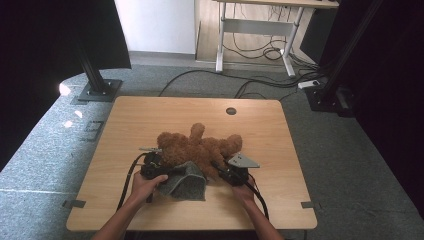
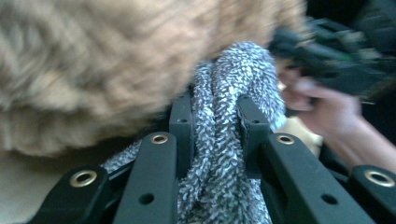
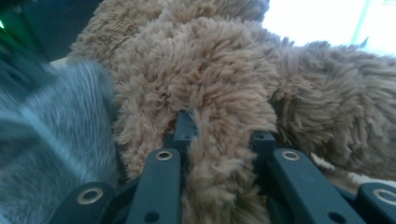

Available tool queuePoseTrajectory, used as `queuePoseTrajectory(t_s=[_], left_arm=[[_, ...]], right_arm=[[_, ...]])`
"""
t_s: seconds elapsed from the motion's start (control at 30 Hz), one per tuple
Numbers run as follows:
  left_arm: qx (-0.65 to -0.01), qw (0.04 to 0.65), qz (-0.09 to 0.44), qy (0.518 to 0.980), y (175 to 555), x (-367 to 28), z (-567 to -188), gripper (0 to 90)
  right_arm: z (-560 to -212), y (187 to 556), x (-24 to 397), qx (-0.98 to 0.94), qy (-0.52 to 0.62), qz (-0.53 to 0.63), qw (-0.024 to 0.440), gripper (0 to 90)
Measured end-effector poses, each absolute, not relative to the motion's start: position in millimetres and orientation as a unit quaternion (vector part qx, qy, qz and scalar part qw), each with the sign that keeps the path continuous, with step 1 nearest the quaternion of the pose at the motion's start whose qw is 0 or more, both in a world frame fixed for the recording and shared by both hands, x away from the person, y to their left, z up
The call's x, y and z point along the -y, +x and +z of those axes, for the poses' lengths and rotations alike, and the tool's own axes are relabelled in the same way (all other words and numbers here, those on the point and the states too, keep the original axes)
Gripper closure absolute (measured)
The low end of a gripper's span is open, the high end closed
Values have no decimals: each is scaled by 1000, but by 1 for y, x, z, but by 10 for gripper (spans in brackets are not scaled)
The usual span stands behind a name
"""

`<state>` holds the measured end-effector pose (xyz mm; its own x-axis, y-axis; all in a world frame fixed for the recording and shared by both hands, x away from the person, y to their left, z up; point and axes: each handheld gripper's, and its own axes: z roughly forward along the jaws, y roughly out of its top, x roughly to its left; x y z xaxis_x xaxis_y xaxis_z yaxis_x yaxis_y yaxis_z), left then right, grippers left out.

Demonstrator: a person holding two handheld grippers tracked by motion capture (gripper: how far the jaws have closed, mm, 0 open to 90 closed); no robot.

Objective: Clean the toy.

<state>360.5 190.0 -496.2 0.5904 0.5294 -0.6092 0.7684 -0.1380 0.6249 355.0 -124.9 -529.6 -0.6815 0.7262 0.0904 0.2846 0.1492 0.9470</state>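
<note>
The left claw (image 2: 215,126) pinches a fold of grey cloth (image 2: 224,154) between its two black jaws; the nubbly weave bunches up through the gap at the centre of the left gripper view. In the high view this claw (image 1: 156,167) sits at lower centre-left, held by the left hand (image 1: 145,186), with the cloth (image 1: 187,181) heaped just right of it.

The right claw (image 3: 219,135) is pressed onto a limb of the brown plush bear (image 3: 215,84), its fur filling the space between the jaws. In the high view the right claw (image 1: 231,172) lies at lower centre-right under its grey plate, held by the right hand (image 1: 244,192).

The bear (image 1: 197,147) lies sprawled at the middle of the wooden surface (image 1: 150,120), touching the cloth at its near edge. The cloth (image 3: 46,154) blurs at the left of the right gripper view.

No brand, label or writing can be read.

Beyond the surface, cables (image 1: 260,80) run over grey carpet (image 1: 350,150) at upper centre.
</note>
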Motion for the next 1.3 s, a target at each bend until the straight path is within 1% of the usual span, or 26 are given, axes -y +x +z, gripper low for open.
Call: queuePoseTrajectory(t_s=[0.13,0.17,0.23,0.43,0.73,0.83,0.93,1.0,1.03,1.17,1.3], left_arm=[[-416,523,-98,737,355,-192,-466,722],[-414,528,-84,737,357,-191,-458,722],[-413,536,-75,733,362,-188,-450,722],[-407,544,-57,732,389,-155,-433,723],[-397,513,-33,761,419,-87,-424,726],[-401,499,-38,768,427,-70,-428,725],[-407,460,-27,789,432,-56,-441,724],[-411,440,-12,798,432,-53,-449,725],[-411,438,-14,799,432,-55,-450,727],[-411,442,-5,798,427,-66,-448,731],[-420,455,-2,785,421,-89,-447,735]], right_arm=[[-530,349,124,-737,343,551,189,728],[-530,348,124,-738,342,551,186,729],[-530,346,124,-739,339,553,184,729],[-532,337,123,-744,329,554,180,731],[-533,329,119,-755,308,543,199,733],[-534,326,118,-759,302,539,206,733],[-534,325,118,-762,298,534,212,733],[-535,324,118,-764,297,531,214,733],[-535,324,118,-765,298,529,214,733],[-536,322,116,-765,302,526,216,733],[-536,323,117,-762,314,525,213,733]])
